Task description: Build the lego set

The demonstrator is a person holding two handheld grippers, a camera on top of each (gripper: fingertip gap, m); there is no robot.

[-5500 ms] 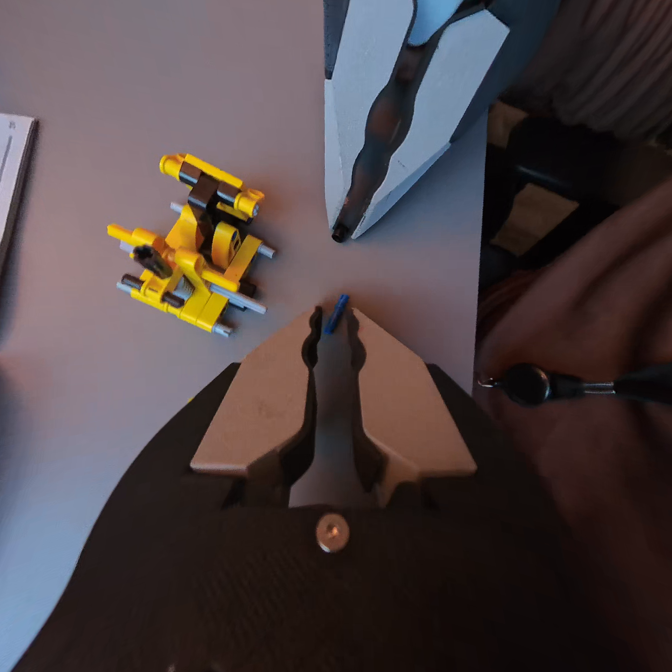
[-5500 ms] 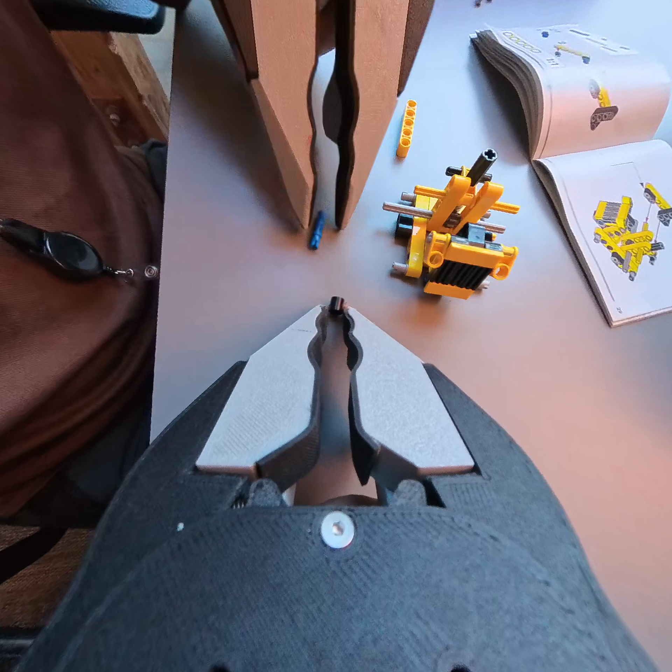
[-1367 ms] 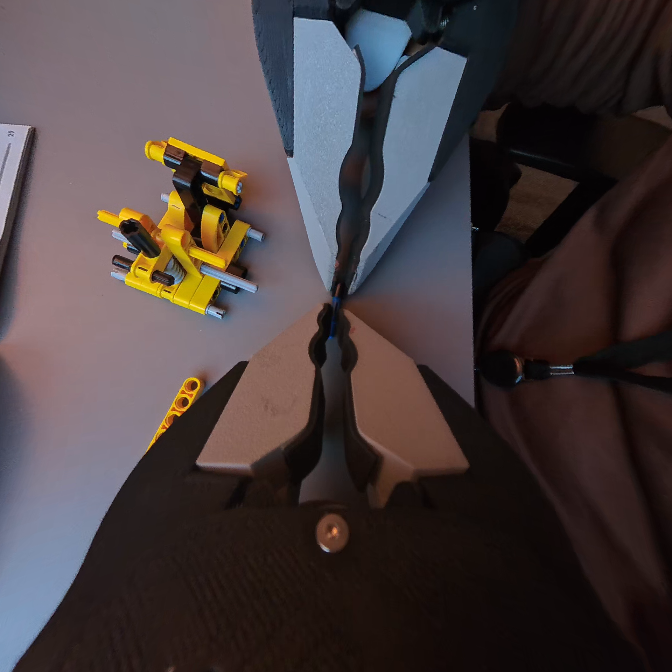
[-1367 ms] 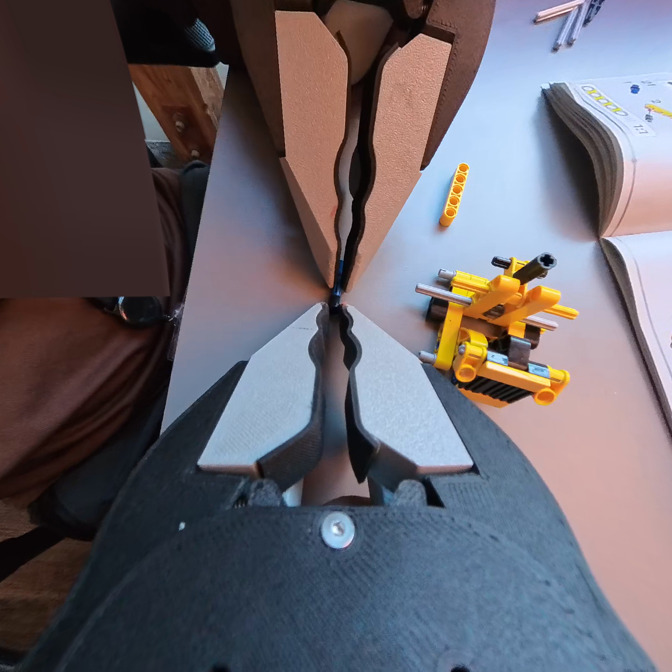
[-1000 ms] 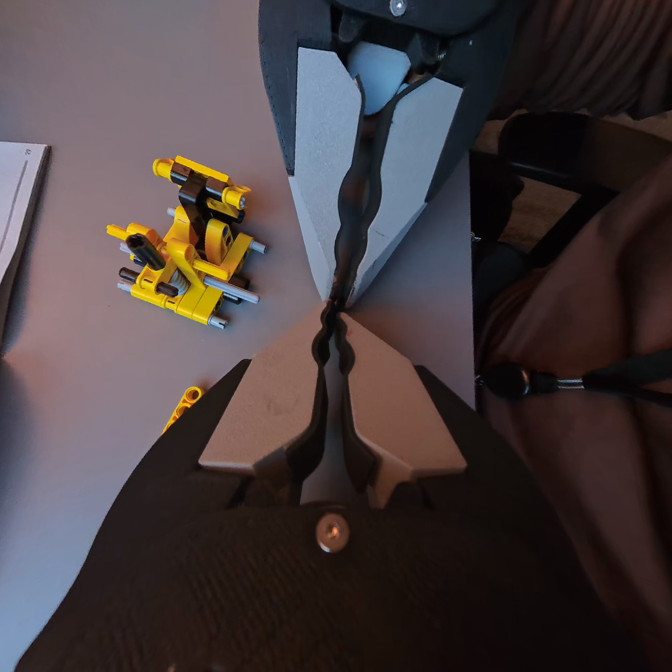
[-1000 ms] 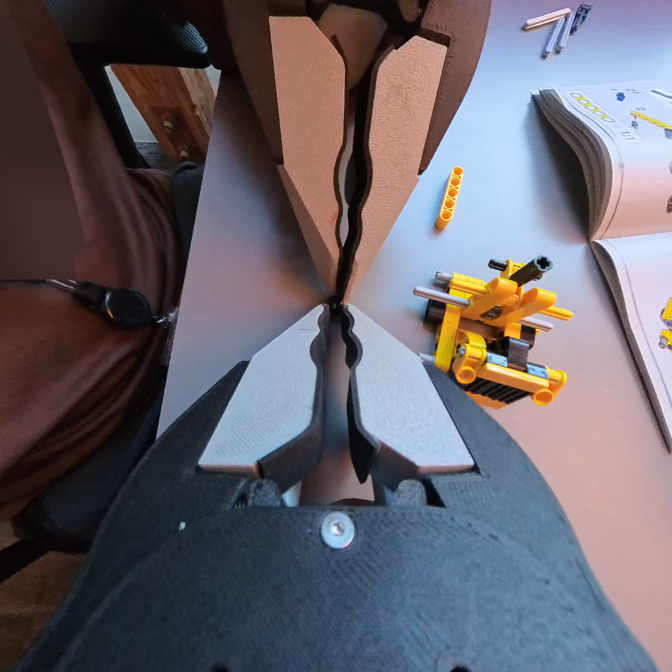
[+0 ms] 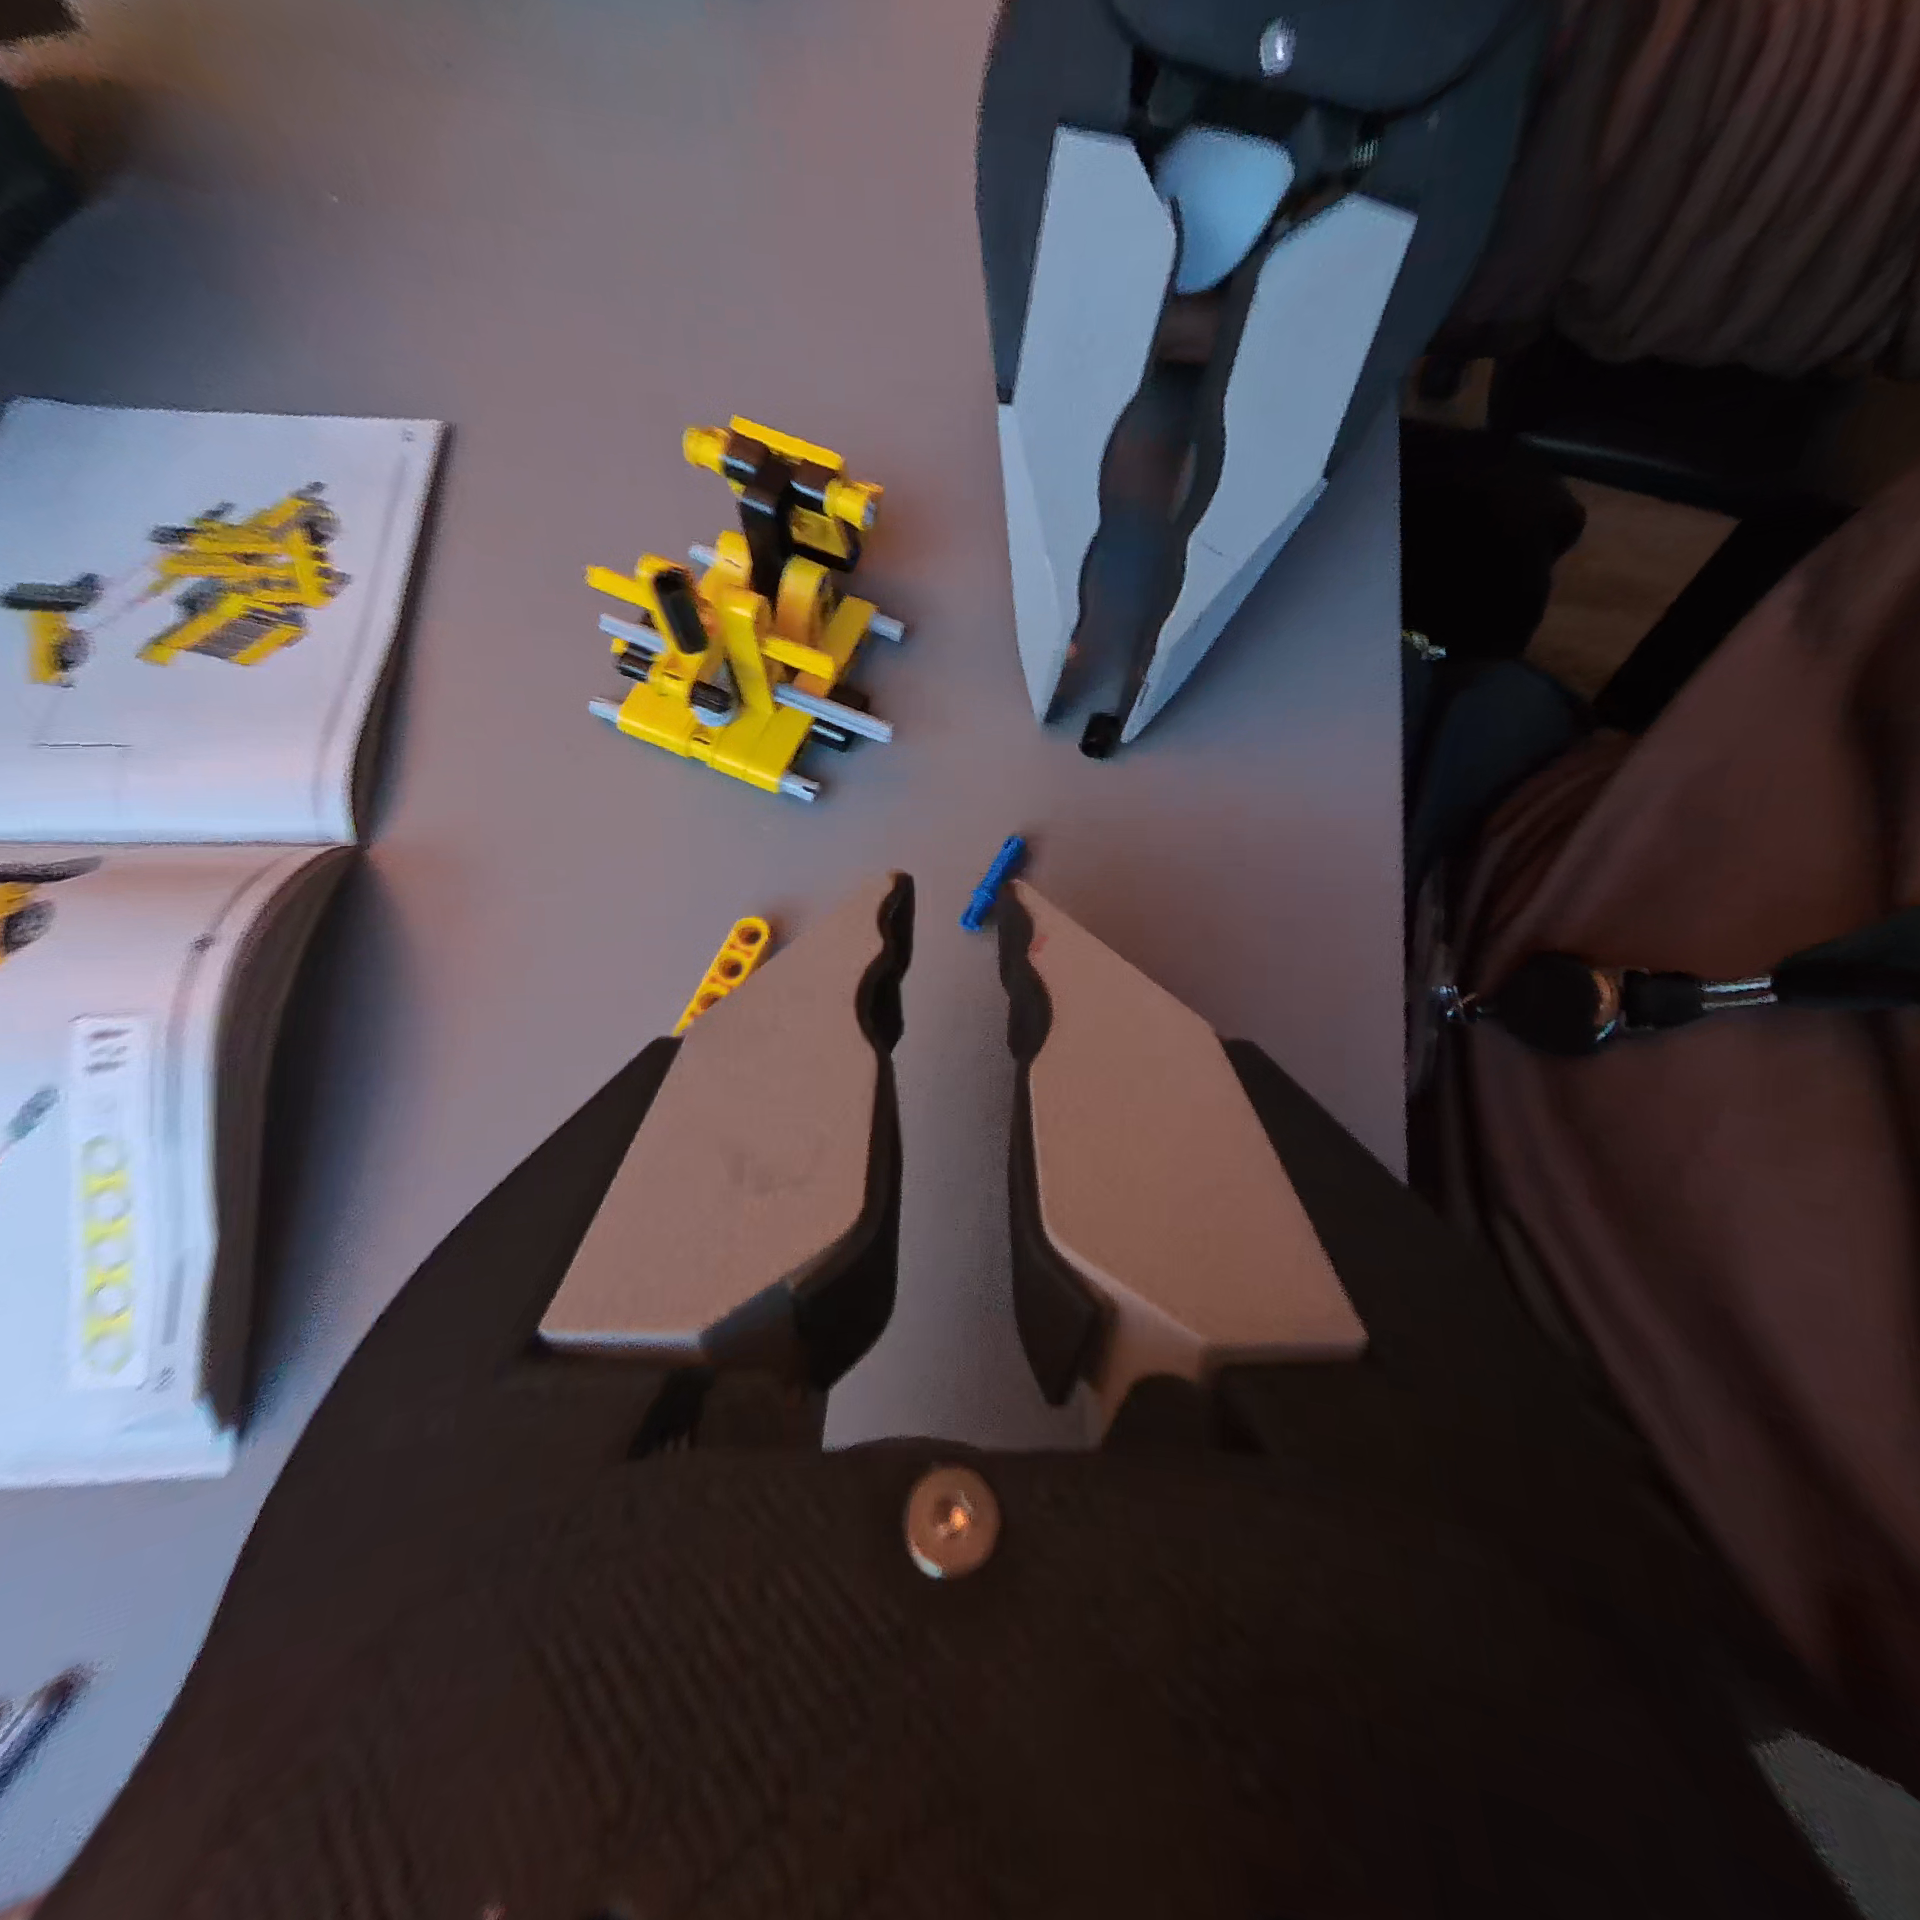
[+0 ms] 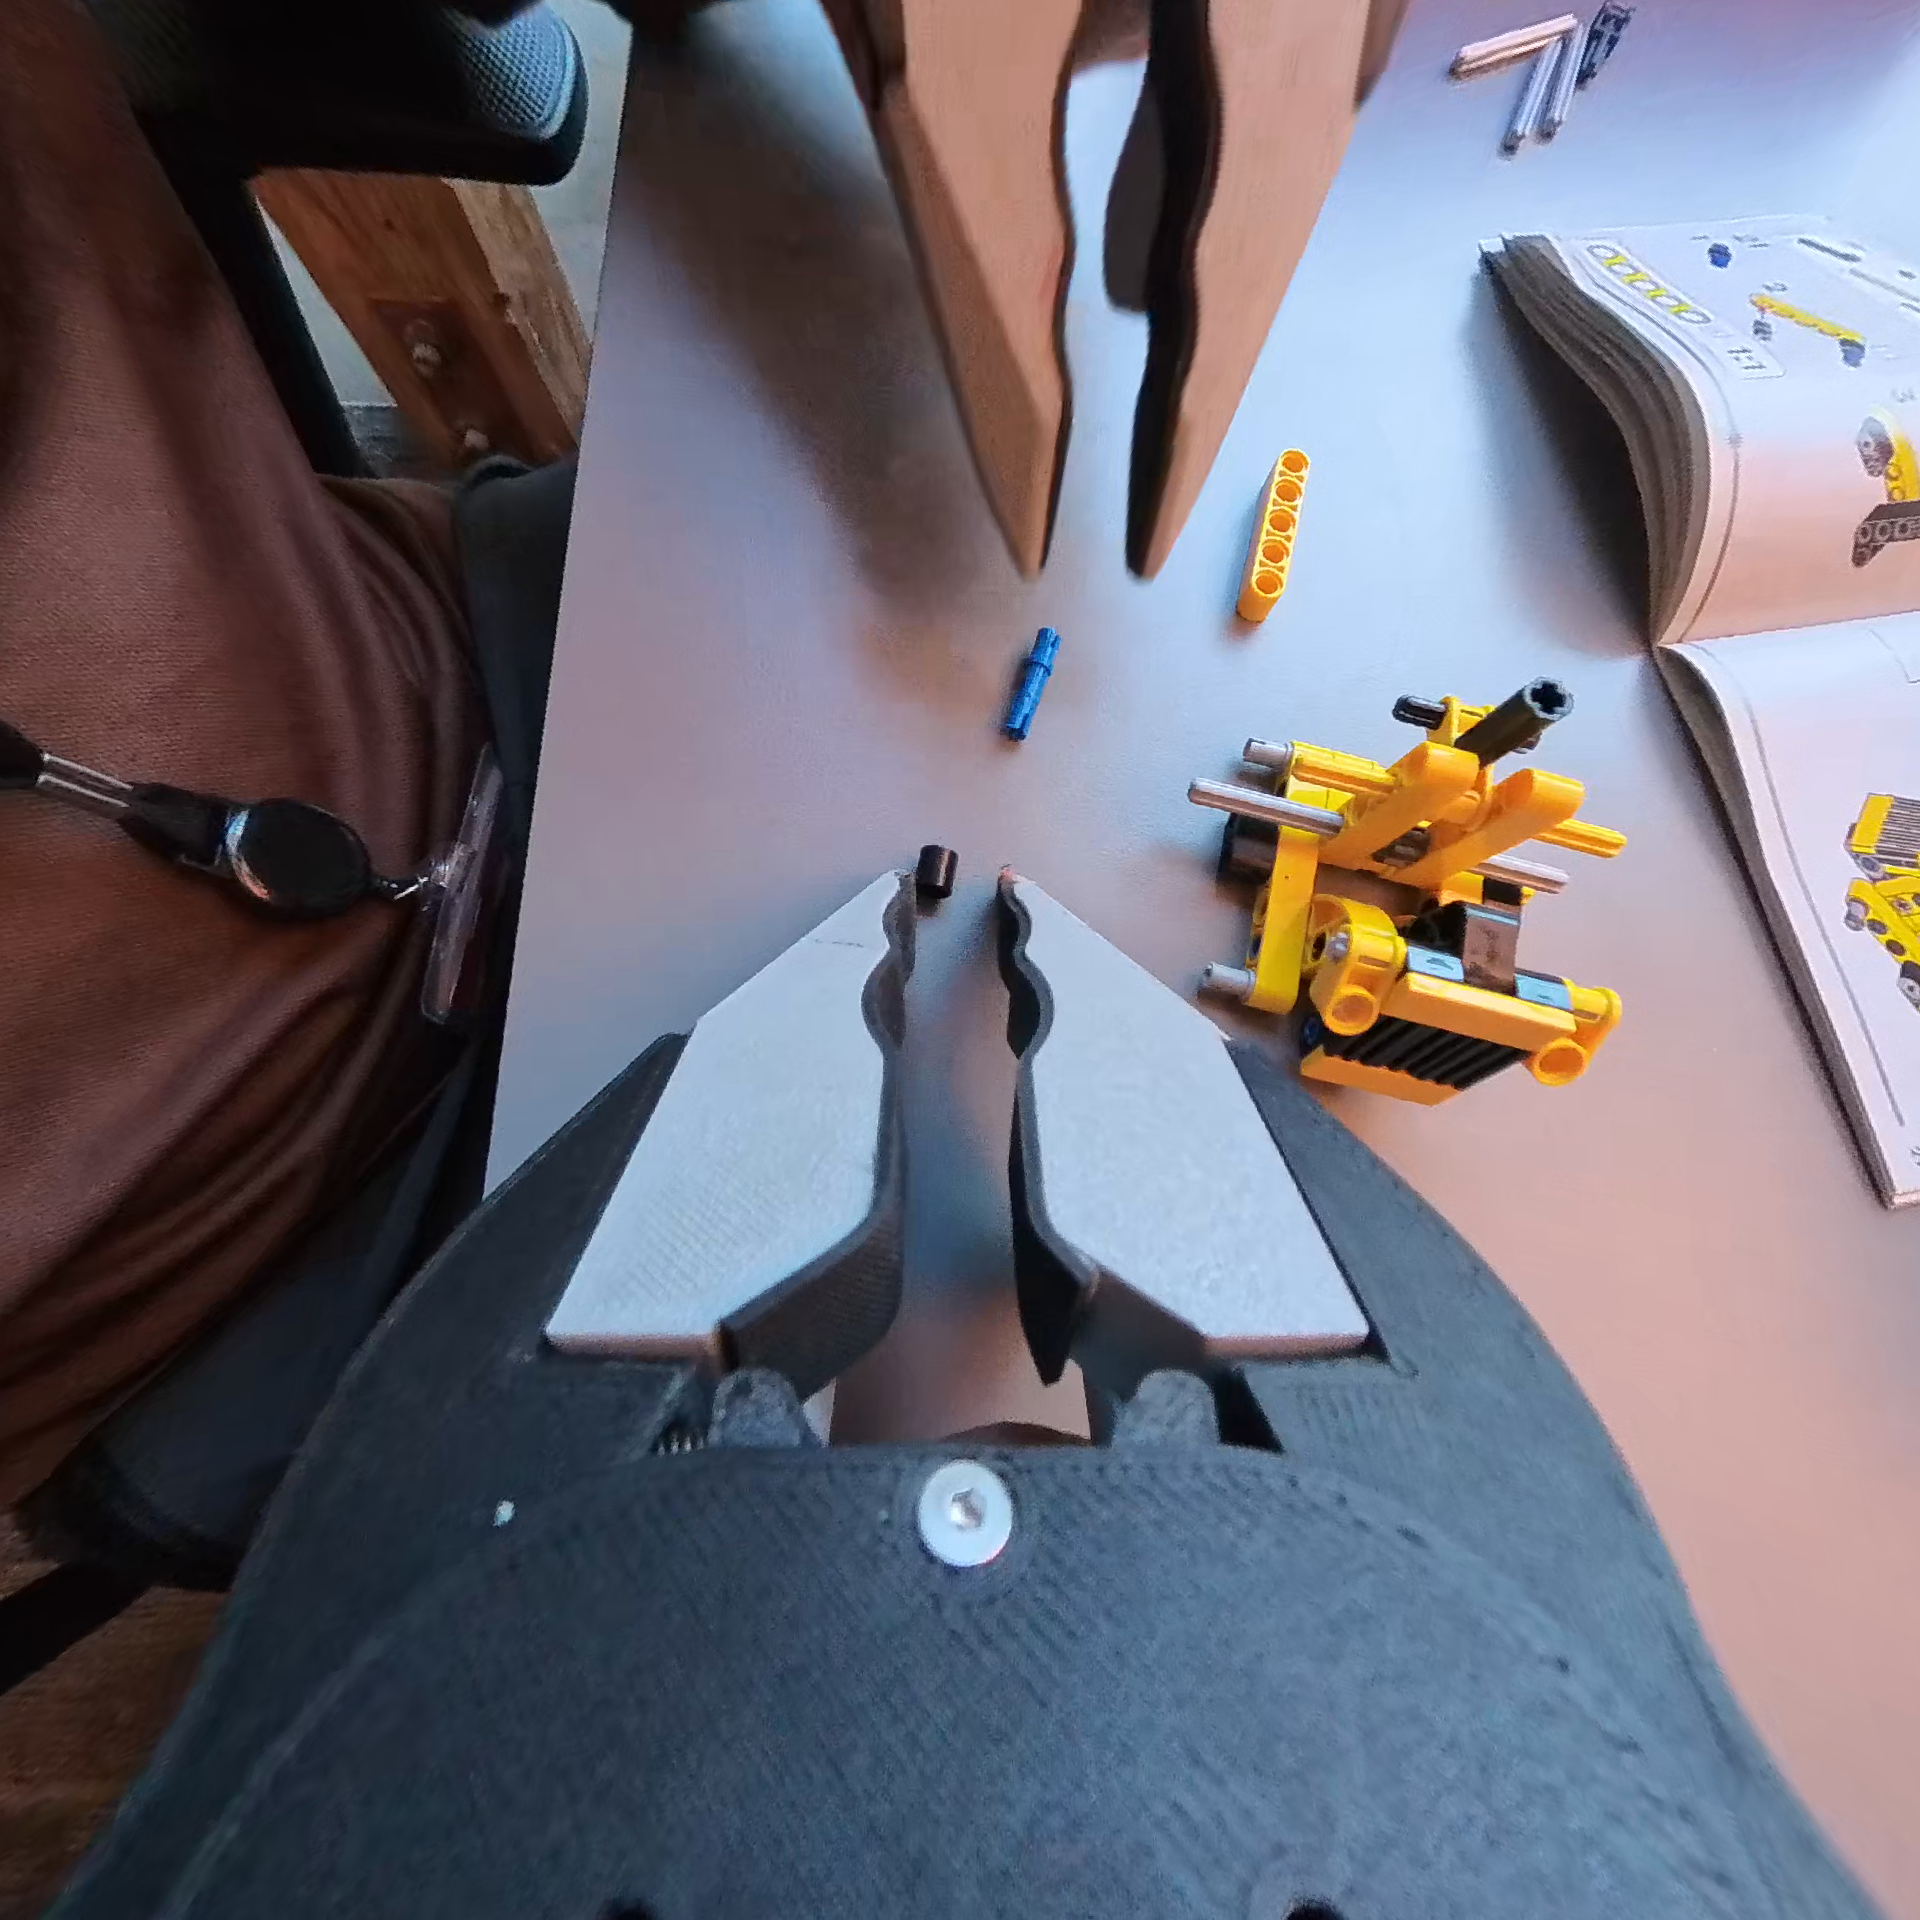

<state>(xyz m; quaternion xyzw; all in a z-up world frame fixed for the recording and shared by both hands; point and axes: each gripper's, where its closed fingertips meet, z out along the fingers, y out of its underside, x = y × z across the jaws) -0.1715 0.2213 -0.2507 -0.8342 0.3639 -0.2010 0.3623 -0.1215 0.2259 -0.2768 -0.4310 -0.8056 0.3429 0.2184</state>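
Note:
My left gripper (image 7: 956,891) is open and empty above the grey table. A small blue pin (image 7: 992,883) lies on the table just past its right fingertip. My right gripper (image 8: 951,885) is open too. A small black bush (image 8: 935,871) sits beside its left fingertip, not clamped. The two grippers face each other; the right gripper (image 7: 1093,717) shows in the left wrist view and the left gripper (image 8: 1086,561) in the right wrist view. The blue pin (image 8: 1031,684) lies between them. The partly built yellow lego model (image 7: 743,644) (image 8: 1403,894) stands to the side.
A loose yellow beam (image 8: 1276,535) (image 7: 727,971) lies by the left gripper. An open instruction booklet (image 7: 208,623) (image 8: 1766,416) lies beyond the model. Loose axles (image 8: 1538,73) lie at the far corner. A person in brown (image 8: 208,623) sits at the table edge (image 7: 1403,935). Spacing between my two grippers at the tips: around 7 cm.
A second ago both grippers were shut and tip to tip, pressing the blue pin and black bush together. Now both have opened and drawn apart, and the two pieces lie separate on the table.

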